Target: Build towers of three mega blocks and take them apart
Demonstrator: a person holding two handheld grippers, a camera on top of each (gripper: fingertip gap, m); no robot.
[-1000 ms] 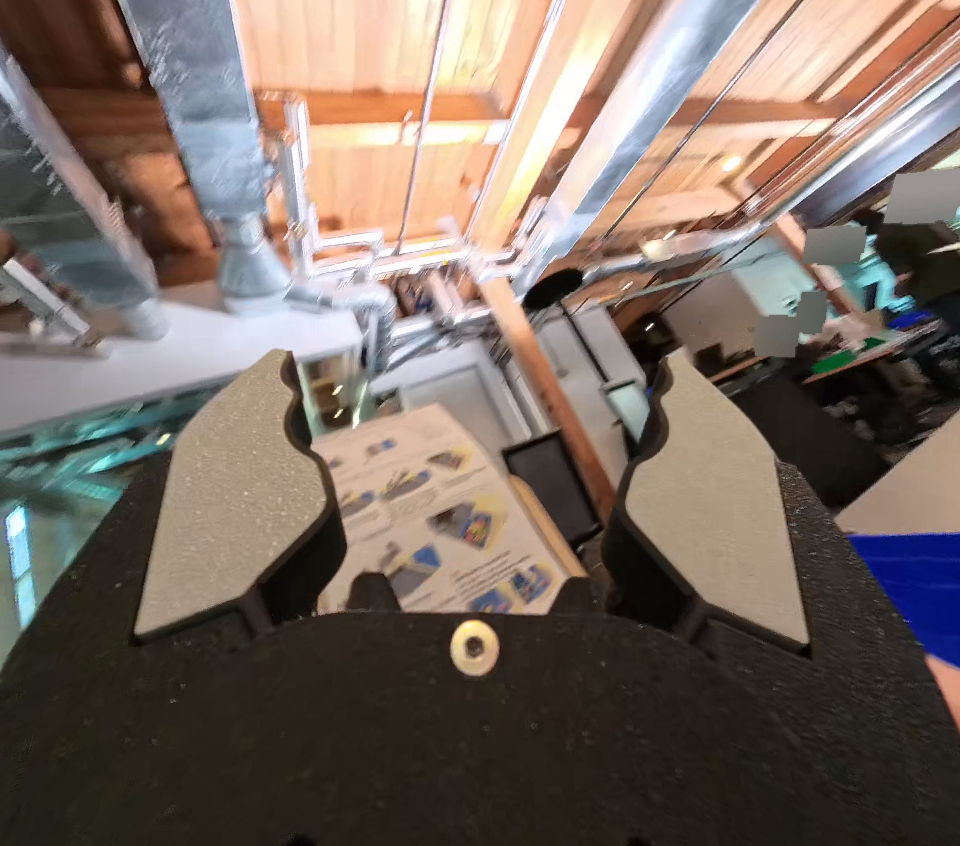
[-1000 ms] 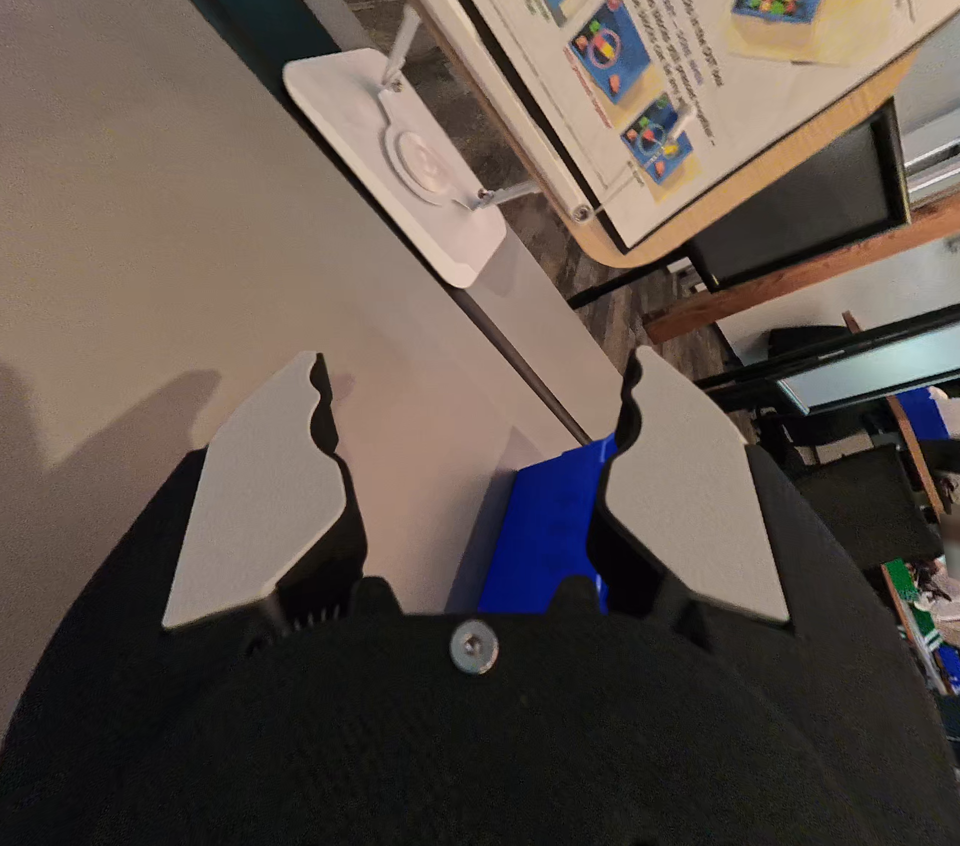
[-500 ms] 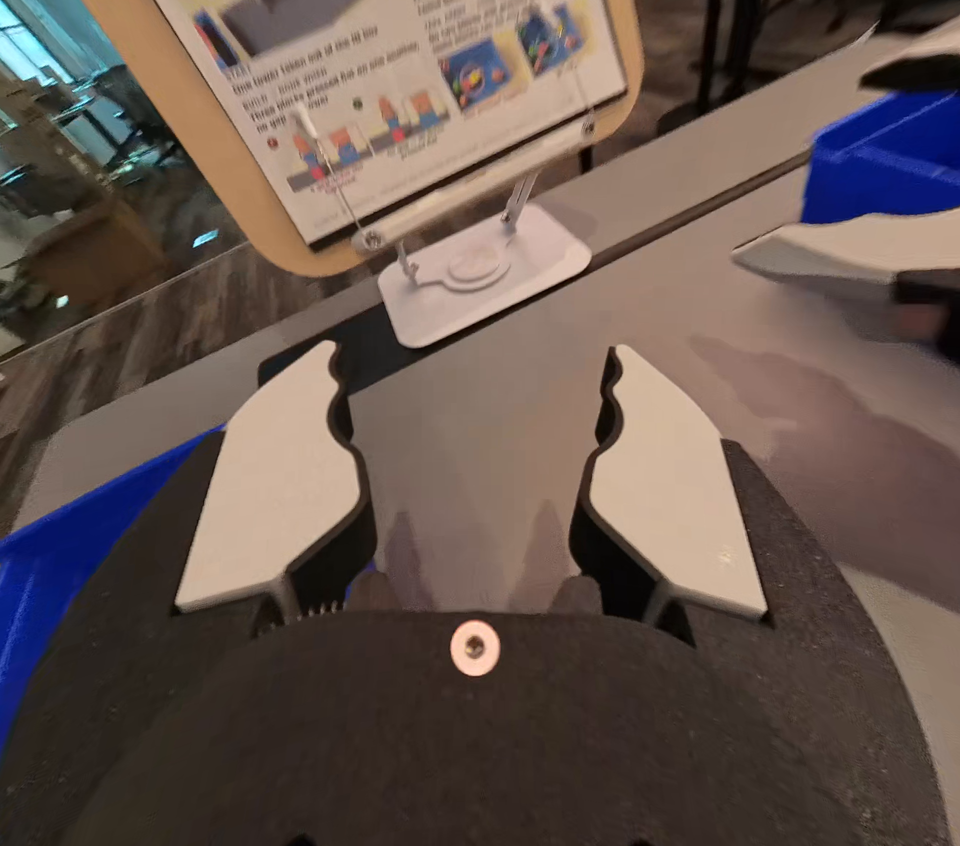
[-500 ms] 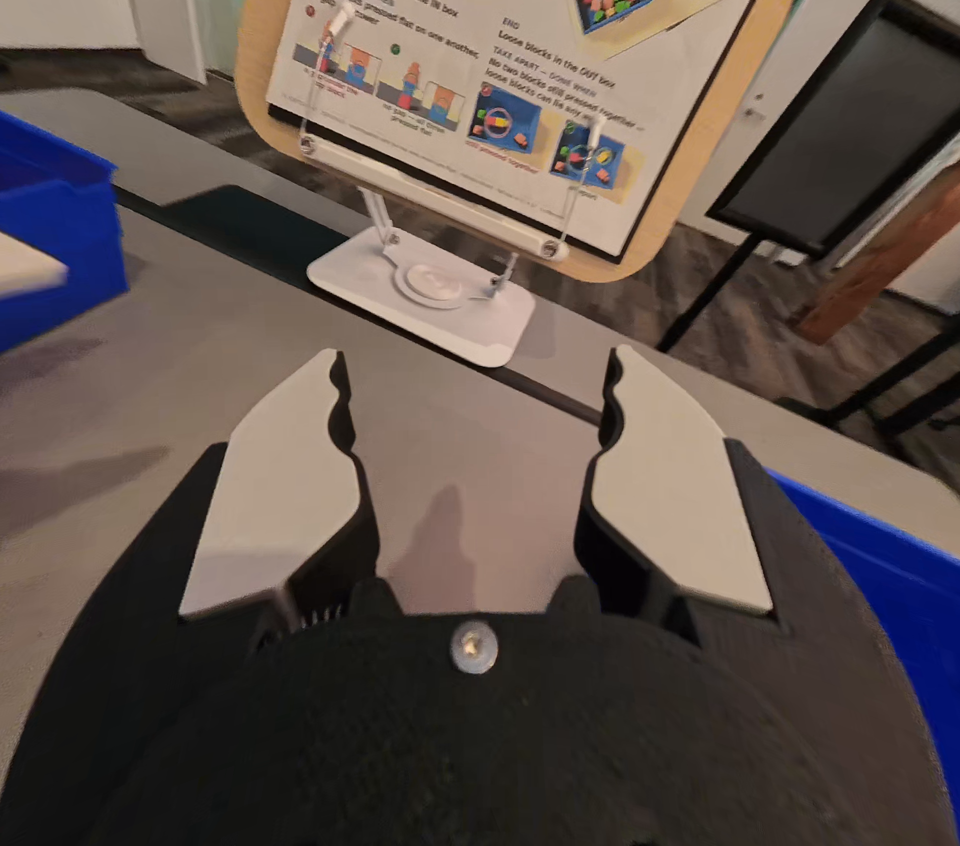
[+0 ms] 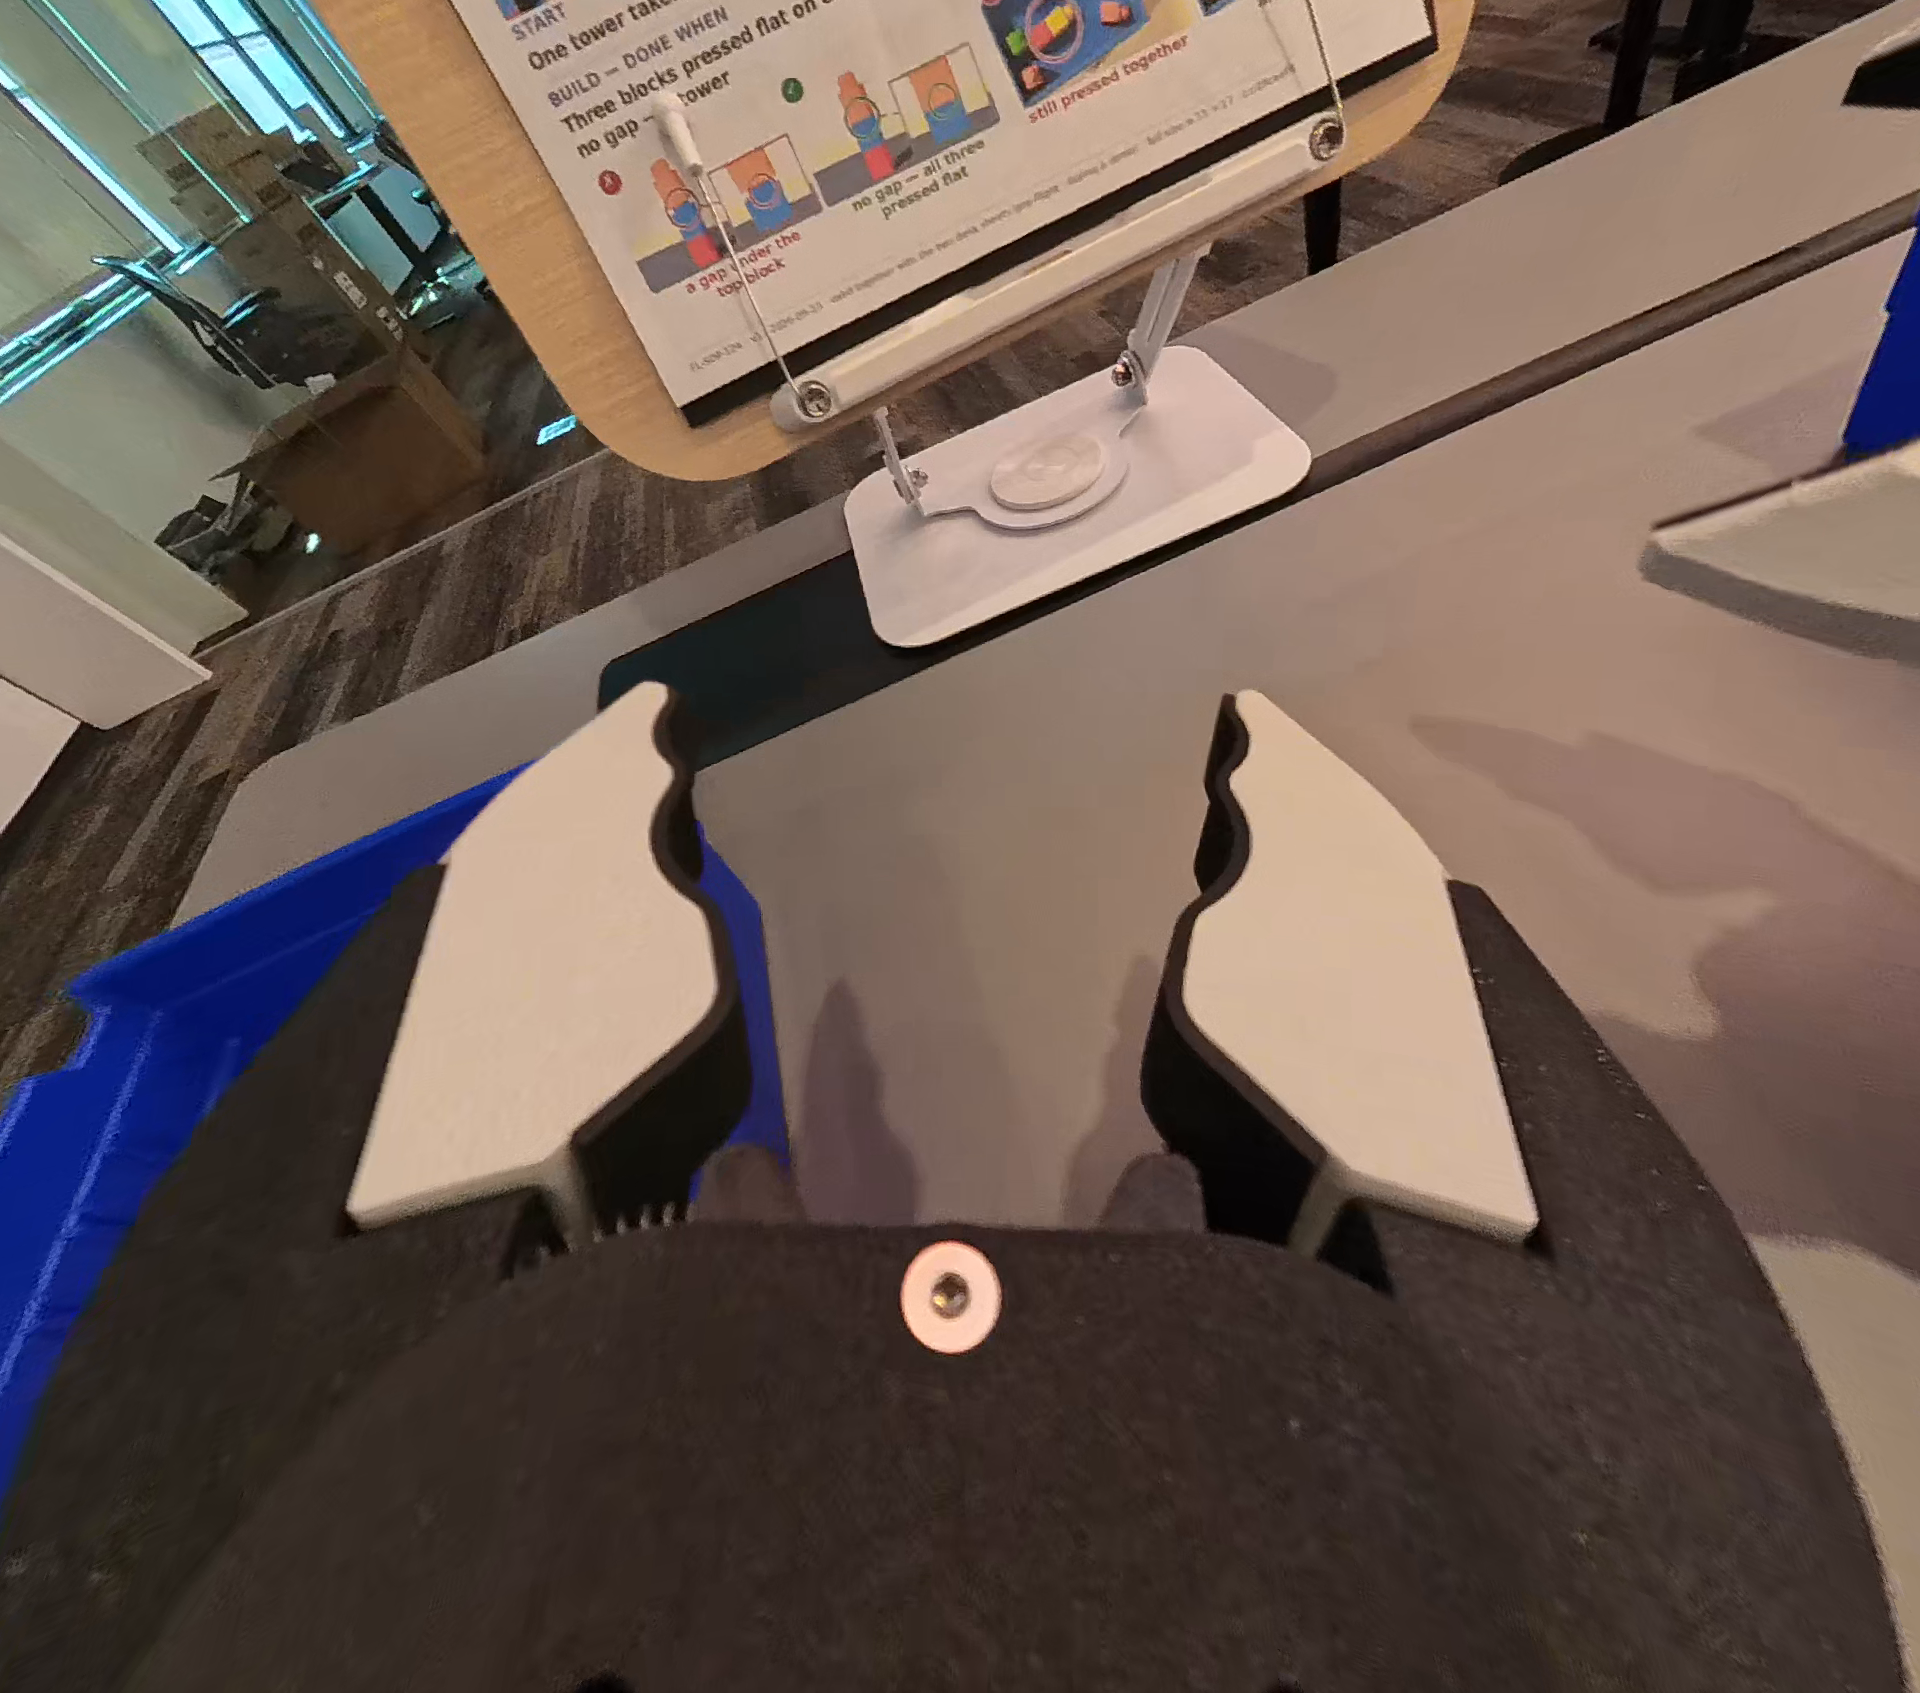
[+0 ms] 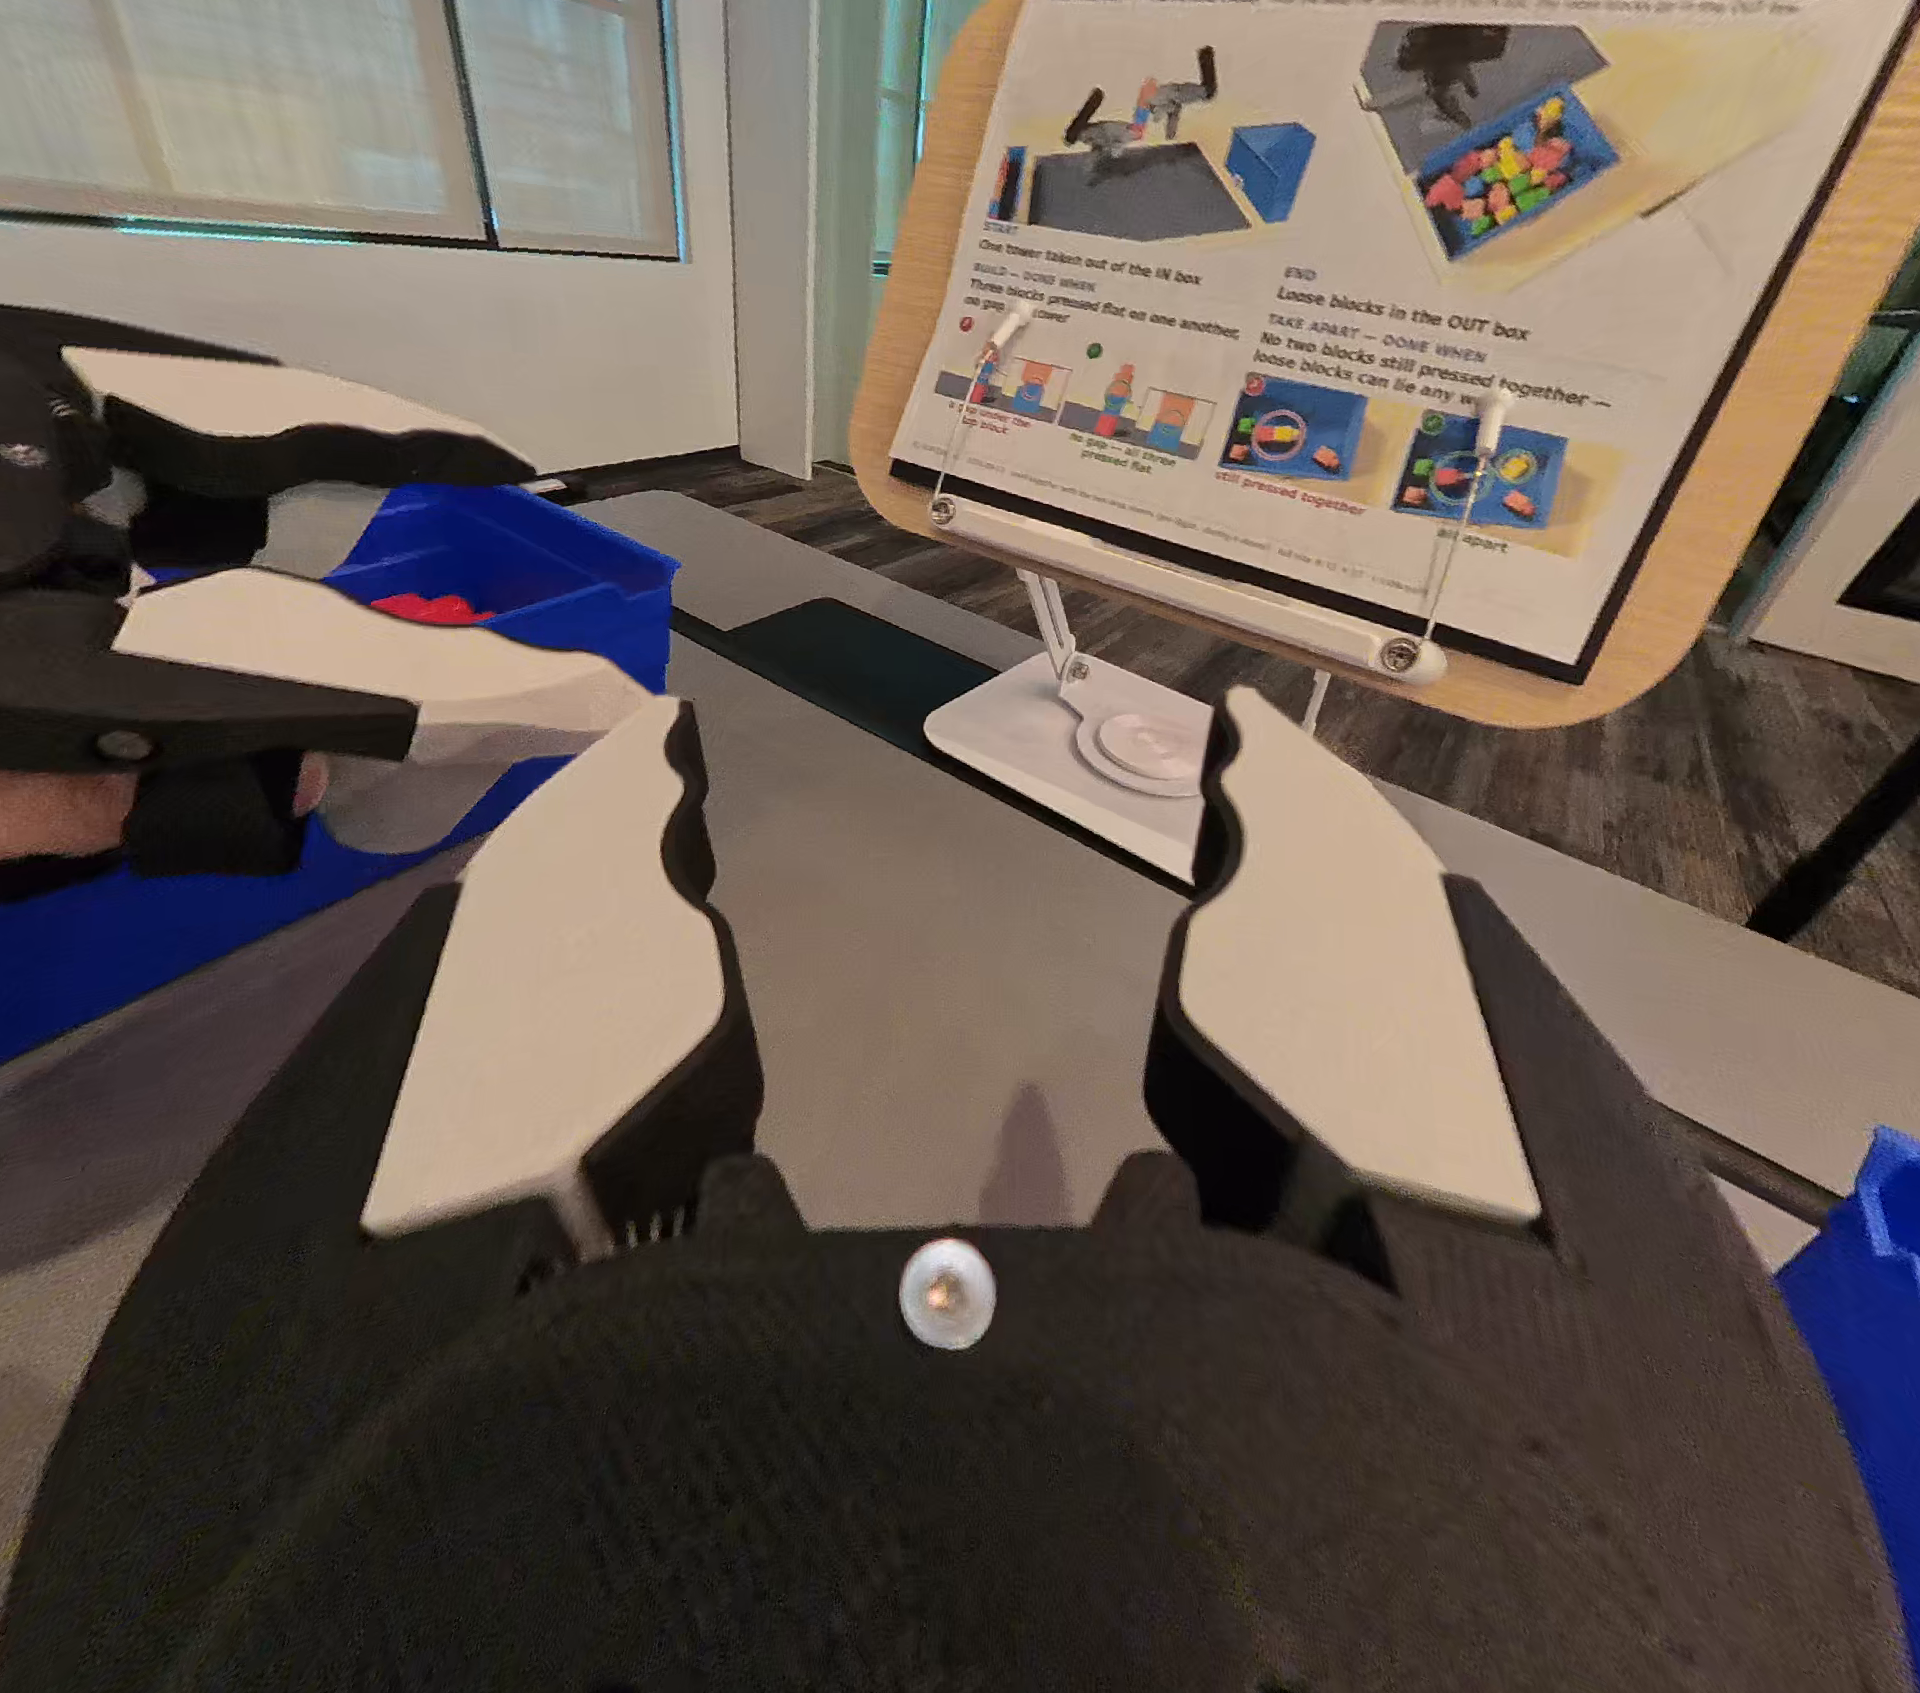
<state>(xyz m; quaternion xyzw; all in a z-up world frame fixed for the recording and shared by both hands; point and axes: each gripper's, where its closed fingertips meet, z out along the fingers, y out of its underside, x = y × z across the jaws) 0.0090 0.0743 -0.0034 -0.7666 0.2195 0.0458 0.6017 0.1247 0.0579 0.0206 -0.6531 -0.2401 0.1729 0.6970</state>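
The counter (image 5: 1039, 812) is plain grey, and the bin (image 6: 540, 573) on it is bright blue with red blocks (image 6: 431, 607) inside. The stand (image 5: 1081, 490) is white, its board (image 5: 416, 116) pale wood-grain; the tongs (image 5: 951, 708) are black with off-white pads (image 5: 551, 968).

We have a table (image 5: 1039, 864) in front of us, and at its far edge a stand (image 5: 1081, 490) carrying a tilted instruction board (image 5: 831, 33). One bin (image 6: 499, 563) sits on the table to our left with blocks (image 6: 431, 607) inside; another bin (image 6: 1860, 1311) sits at the right.
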